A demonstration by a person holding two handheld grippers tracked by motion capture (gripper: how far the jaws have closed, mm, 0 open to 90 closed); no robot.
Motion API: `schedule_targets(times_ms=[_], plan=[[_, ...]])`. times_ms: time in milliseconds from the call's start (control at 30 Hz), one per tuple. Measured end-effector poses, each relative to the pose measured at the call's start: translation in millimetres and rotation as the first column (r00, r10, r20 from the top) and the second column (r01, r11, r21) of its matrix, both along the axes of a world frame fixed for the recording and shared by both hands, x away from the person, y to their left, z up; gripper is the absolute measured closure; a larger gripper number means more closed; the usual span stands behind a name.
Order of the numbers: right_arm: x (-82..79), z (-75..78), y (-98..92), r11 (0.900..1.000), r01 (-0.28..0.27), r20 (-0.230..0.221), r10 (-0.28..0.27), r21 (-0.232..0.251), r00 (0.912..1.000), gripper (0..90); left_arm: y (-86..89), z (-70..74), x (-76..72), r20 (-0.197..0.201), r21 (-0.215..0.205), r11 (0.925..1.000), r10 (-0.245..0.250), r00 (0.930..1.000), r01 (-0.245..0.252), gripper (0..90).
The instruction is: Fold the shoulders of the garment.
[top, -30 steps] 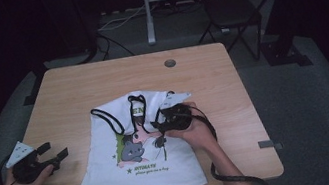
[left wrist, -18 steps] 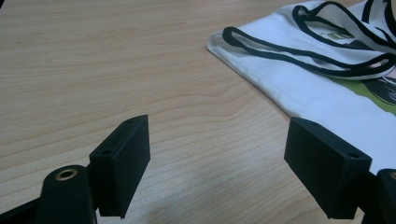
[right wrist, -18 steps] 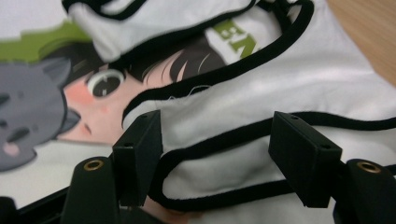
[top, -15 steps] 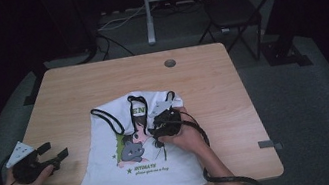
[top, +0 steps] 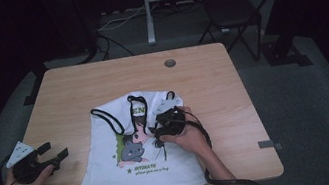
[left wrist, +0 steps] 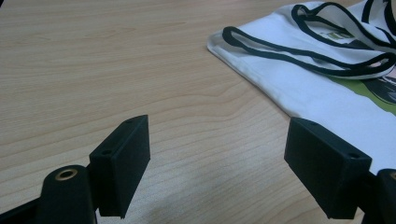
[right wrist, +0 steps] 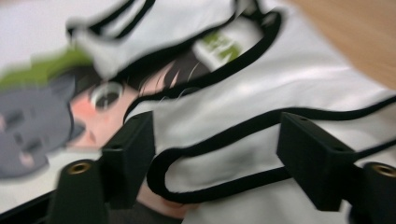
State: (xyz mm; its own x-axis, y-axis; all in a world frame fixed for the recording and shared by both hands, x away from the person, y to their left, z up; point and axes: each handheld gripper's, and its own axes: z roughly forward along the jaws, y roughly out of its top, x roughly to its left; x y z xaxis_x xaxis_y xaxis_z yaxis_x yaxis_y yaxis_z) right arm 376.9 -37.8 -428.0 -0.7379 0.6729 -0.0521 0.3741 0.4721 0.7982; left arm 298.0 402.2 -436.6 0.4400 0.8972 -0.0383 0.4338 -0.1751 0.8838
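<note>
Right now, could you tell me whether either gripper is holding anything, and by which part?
Nothing is held. The right gripper has just been opening over the white top, its jaws astride a black-trimmed strap; the left gripper is open over bare table.

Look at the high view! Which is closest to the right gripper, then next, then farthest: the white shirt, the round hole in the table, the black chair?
1. White shirt, right under the right gripper.
2. Round hole, farther up the table.
3. Black chair, behind the table, to the right.
</note>
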Motion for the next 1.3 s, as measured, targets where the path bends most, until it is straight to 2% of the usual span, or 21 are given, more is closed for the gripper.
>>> schedule_targets(times_ms=[67,133,167,233,300,433,633,900,1167,1300], plan=[[0.2,4.8,-8.7,0.997,0.047,-0.016,-0.047,0.054,0.9988,20.8,-0.1,0.0,0.1,-0.002,-0.002,1.0,0.0,1.0,0.0,22.1],[-1.3,6.4,-15.8,0.994,0.078,-0.031,-0.076,0.08,0.9966,18.0,0.0,0.1,-0.1,-0.004,-0.004,0.9999,-0.01,0.9999,0.01,22.1],[-2.5,6.2,-18.5,0.992,0.093,-0.049,-0.089,0.086,0.9949,13.9,0.0,0.2,-0.2,-0.003,-0.003,0.9999,-0.01,0.9999,0.01,22.1],[-4.6,4.2,-22.6,0.991,0.107,-0.079,-0.101,0.085,0.9918,13.1,-0.3,0.1,-0.1,-0.004,-0.004,0.9999,-0.012,0.9999,0.012,22.1],[-9.5,1.5,-27.6,0.992,0.106,-0.087,-0.1,0.074,0.9912,13.2,-0.2,0.1,0.4,-0.006,-0.01,0.9999,-0.011,0.9999,0.011,22.1],[-15.6,0.7,-40.8,0.99,0.12,-0.088,-0.113,0.079,0.9897,13.1,0.4,0.1,0.8,-0.008,-0.016,0.9998,-0.01,0.9999,0.01,22.1],[-22.2,2.4,-65.1,0.977,0.177,-0.078,-0.168,0.121,0.9826,12.1,0.6,0.1,1.4,-0.011,-0.02,0.9998,-0.009,0.9999,0.009,22.1],[-28.5,1.8,-90.0,0.961,0.231,-0.071,-0.223,0.152,0.9723,12.2,1.3,0.0,2.0,-0.015,-0.024,0.9997,0.0,0.9999,-0.001,22.1],[-30.6,3.8,-102.6,0.946,0.269,-0.063,-0.262,0.182,0.9629,12.1,1.0,0.0,1.9,-0.016,-0.026,0.9996,0.004,0.9999,-0.005,22.0],[-31.2,3.6,-105.6,0.944,0.273,-0.06,-0.266,0.185,0.9621,12.1,0.3,-0.1,1.8,-0.012,-0.024,0.9997,0.002,0.9999,-0.002,22.1]])
